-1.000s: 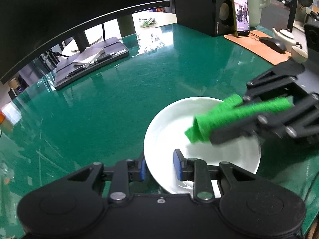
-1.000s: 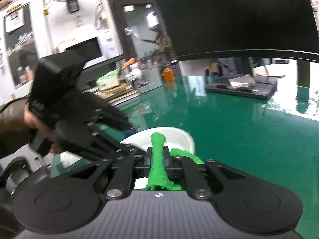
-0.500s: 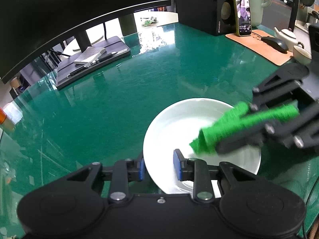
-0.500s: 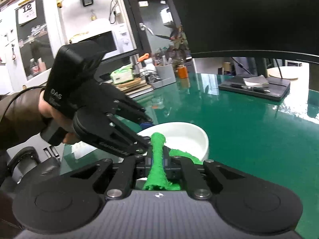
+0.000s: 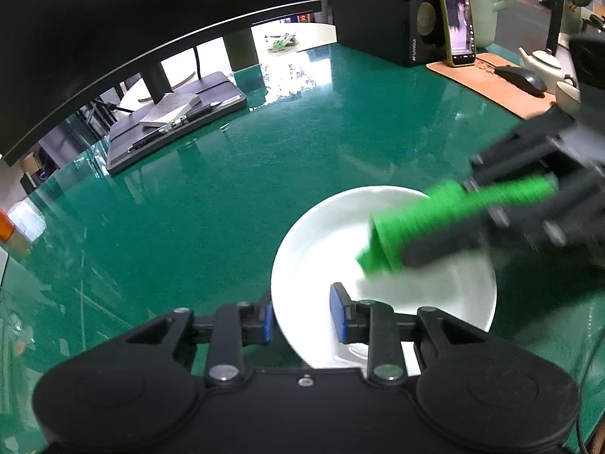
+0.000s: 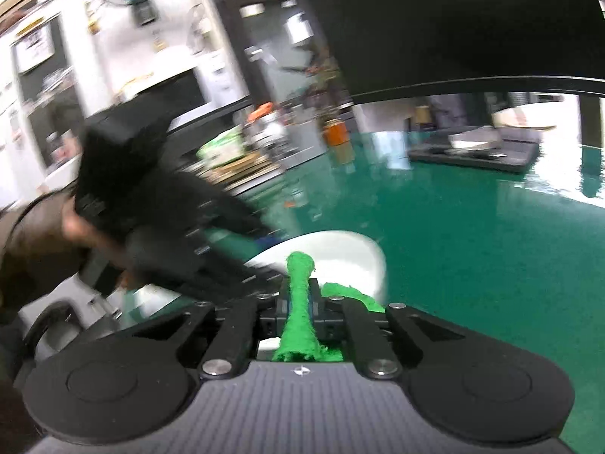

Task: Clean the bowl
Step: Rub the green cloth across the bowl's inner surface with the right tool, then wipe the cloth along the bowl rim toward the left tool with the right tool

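A white bowl (image 5: 325, 242) sits on the green table; it also shows in the right wrist view (image 6: 351, 253). My left gripper (image 5: 304, 319) is shut on the bowl's near rim, one blue pad outside and one inside. My right gripper (image 6: 299, 299) is shut on a green cloth (image 6: 298, 302). In the left wrist view the right gripper (image 5: 423, 238) comes in from the right, blurred, with the green cloth (image 5: 423, 219) pressed inside the bowl.
A monitor (image 5: 113, 19) and its base (image 5: 174, 121) stand at the back left. A speaker (image 5: 382, 7), phone (image 5: 459, 24), mouse (image 5: 522, 77) and teapot (image 5: 544, 62) stand at the back right on a tan mat (image 5: 491, 83).
The right gripper has swept the green cloth back and forth inside the bowl, ending further in; it is blurred now. The left gripper and the bowl have stayed in place.
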`<state>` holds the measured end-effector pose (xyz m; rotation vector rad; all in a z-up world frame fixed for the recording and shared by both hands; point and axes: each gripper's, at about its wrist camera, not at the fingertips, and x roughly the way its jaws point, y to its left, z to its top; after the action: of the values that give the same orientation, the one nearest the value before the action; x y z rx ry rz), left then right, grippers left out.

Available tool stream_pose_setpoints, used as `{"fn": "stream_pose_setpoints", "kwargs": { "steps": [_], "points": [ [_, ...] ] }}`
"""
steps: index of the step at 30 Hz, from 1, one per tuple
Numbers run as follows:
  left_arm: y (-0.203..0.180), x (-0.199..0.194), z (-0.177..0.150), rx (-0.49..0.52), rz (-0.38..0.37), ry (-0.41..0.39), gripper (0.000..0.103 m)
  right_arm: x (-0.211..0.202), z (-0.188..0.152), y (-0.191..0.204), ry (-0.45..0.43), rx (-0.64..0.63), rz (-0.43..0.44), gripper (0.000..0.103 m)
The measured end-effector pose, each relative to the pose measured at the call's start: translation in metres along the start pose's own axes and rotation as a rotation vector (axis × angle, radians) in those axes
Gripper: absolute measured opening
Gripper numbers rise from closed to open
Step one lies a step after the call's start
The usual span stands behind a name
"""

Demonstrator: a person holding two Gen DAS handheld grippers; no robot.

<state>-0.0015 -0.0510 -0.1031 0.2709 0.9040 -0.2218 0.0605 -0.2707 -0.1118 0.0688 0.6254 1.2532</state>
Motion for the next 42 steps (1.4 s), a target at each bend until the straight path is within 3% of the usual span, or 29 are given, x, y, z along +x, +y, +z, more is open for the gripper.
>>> {"fn": "stream_pose_setpoints", "kwargs": {
  "steps": [2, 5, 7, 11, 14, 18, 20, 24, 31, 32, 37, 42],
  "points": [
    [-0.001, 0.000, 0.000, 0.002, 0.002, 0.001, 0.027, -0.001, 0.000, 0.000, 0.004, 0.004, 0.006, 0.006],
    [0.003, 0.000, 0.000, -0.014, 0.000, 0.004, 0.028, 0.001, -0.004, 0.011, 0.056, -0.062, 0.111, 0.006],
    [0.006, 0.000, -0.001, -0.029, -0.010, 0.004, 0.027, 0.001, -0.006, 0.016, 0.067, -0.100, 0.128, 0.006],
    [0.002, -0.001, -0.002, -0.025, -0.004, 0.000, 0.027, 0.000, 0.001, 0.002, 0.037, -0.064, 0.049, 0.003],
    [-0.001, -0.001, -0.002, -0.025, -0.002, -0.003, 0.027, -0.003, 0.006, -0.006, 0.022, -0.031, 0.021, 0.007],
    [0.001, -0.001, -0.002, -0.027, 0.003, -0.003, 0.027, 0.001, 0.001, 0.007, 0.086, -0.113, 0.147, 0.008],
    [0.002, -0.001, -0.003, -0.027, 0.003, -0.003, 0.027, 0.001, 0.001, 0.009, 0.088, -0.123, 0.145, 0.006],
    [0.001, -0.001, -0.003, -0.030, -0.001, -0.004, 0.027, -0.002, 0.009, -0.008, 0.038, -0.039, 0.053, 0.005],
    [0.000, -0.001, -0.002, -0.019, 0.012, 0.002, 0.027, -0.002, -0.002, 0.015, 0.095, -0.150, 0.170, 0.010],
    [0.001, -0.002, -0.003, -0.021, 0.012, 0.001, 0.027, -0.001, -0.002, 0.015, 0.095, -0.155, 0.165, 0.006],
    [0.000, -0.002, -0.003, -0.031, -0.004, 0.001, 0.027, -0.003, 0.006, 0.000, 0.054, -0.086, 0.070, 0.004],
    [-0.009, -0.005, -0.004, -0.024, -0.018, 0.010, 0.025, -0.004, 0.006, -0.002, 0.017, -0.100, -0.008, 0.004]
  ]
}}
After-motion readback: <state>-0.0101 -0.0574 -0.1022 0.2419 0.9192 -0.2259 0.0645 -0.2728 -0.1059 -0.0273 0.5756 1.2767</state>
